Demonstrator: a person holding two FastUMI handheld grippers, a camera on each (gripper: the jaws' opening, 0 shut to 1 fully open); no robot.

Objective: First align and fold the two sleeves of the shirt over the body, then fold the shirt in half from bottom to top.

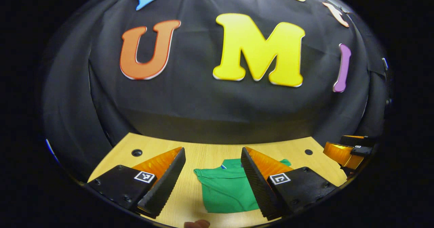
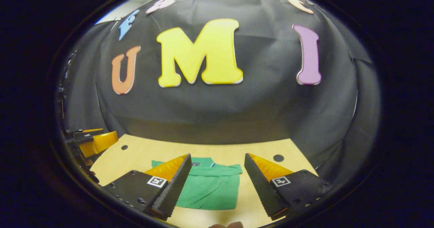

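I held my left tongs released, their fingers spread wide and nothing between them, raised above the tabletop. The green shirt lay flat on the light wooden tabletop ahead of them, already folded into a compact rectangle with the collar toward the far side, near the black cloth wall. In the left gripper view its right part was hidden behind my right-hand finger. My right tongs were released too, empty and lifted clear of the cloth, with the shirt seen between their fingers, partly behind the left-hand one. Far off at the right edge of the left gripper view I could see the body of my other tongs. Dark round holes marked the tabletop's far corners.
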